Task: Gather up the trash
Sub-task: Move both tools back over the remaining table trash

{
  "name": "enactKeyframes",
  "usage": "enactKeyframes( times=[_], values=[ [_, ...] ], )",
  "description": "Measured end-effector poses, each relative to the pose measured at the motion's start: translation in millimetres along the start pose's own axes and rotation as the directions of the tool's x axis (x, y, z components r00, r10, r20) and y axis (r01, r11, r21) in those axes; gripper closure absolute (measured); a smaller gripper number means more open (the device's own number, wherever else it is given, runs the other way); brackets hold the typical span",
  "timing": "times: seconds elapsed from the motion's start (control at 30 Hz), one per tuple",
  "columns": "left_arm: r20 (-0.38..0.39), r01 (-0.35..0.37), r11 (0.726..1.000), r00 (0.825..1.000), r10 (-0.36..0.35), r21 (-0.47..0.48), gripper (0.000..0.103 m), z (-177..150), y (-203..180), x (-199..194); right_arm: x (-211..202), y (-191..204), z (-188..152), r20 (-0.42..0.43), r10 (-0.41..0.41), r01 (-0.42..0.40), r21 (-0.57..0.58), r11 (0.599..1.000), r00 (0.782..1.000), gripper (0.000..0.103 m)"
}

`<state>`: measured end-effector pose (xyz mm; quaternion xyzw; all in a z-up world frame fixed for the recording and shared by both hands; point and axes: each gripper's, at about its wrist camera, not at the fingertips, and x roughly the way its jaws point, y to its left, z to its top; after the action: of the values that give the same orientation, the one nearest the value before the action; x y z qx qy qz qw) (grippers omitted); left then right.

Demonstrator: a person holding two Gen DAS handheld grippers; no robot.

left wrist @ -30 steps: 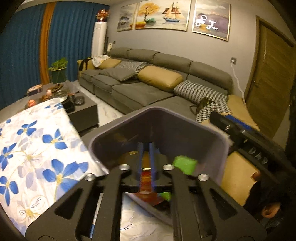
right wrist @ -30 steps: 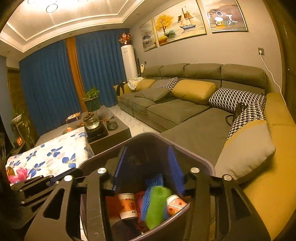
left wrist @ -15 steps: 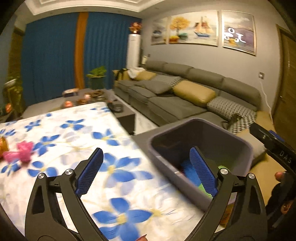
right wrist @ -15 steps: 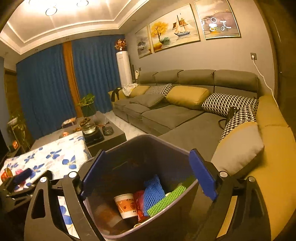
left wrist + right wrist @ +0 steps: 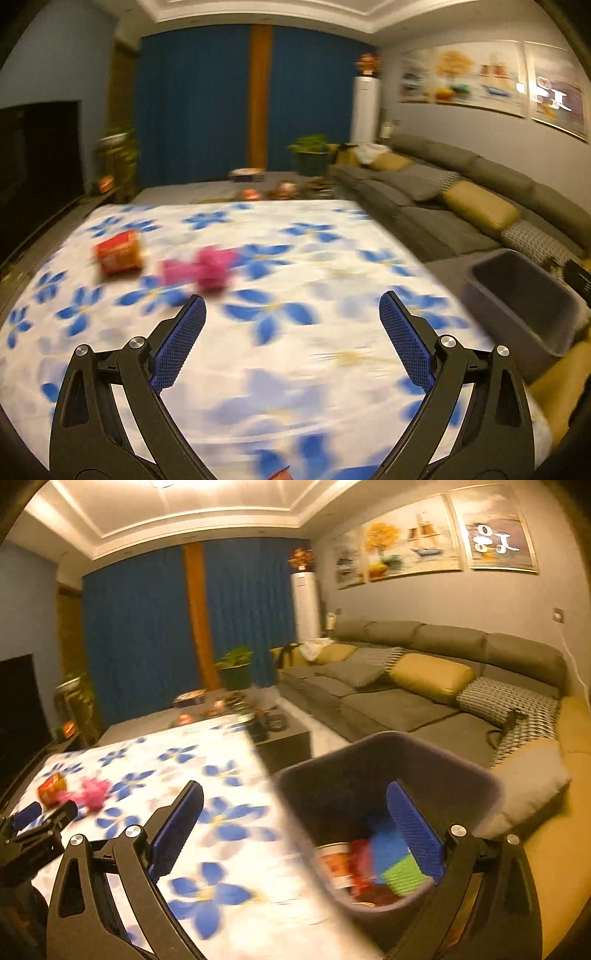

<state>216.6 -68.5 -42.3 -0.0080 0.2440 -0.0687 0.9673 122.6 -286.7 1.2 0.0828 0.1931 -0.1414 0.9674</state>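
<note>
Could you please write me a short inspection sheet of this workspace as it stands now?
Surface: floral tablecloth covers the table.
Job's things: orange wrapper and pink piece lie on the cloth; grey bin holds a cup, red, blue and green trash.
Clutter: small items on the far dark table, blurred.
Grippers: left gripper open, empty; right gripper open, empty, by the bin.
Cables: white cord from wall socket.
Surroundings: sofa, blue curtains, paintings.
</note>
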Motion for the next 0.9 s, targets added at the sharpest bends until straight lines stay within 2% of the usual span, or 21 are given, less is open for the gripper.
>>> enactKeyframes(
  times=[0.13, 0.37, 0.6, 0.77, 0.9],
  values=[
    [-0.002, -0.131, 0.990, 0.991, 0.131, -0.056, 0.010, 0.9, 68.0, -4.8, 7.2, 50.4, -5.6, -0.024, 0.076, -0.077, -0.047, 0.996, 0.997, 0.007],
    [-0.019, -0.304, 0.940, 0.952, 0.305, -0.154, 0.010, 8.3, 165.7, -10.2, 23.1, 131.1, -18.9, -0.068, 0.179, -0.185, -0.103, 0.977, 0.981, 0.007],
    [-0.032, -0.376, 0.902, 0.925, 0.378, -0.211, 0.010, 13.7, 224.6, 1.7, 54.0, 215.2, -34.6, -0.131, 0.249, -0.268, -0.157, 0.951, 0.960, 0.007],
    [-0.040, -0.381, 0.893, 0.923, 0.383, -0.241, 0.010, 19.0, 247.9, 19.8, 91.9, 264.0, -41.4, -0.186, 0.260, -0.294, -0.185, 0.938, 0.947, 0.007],
    [-0.042, -0.371, 0.895, 0.927, 0.373, -0.246, 0.010, 21.3, 257.0, 35.7, 126.5, 286.7, -36.4, -0.214, 0.253, -0.291, -0.170, 0.941, 0.943, 0.011]
  ],
)
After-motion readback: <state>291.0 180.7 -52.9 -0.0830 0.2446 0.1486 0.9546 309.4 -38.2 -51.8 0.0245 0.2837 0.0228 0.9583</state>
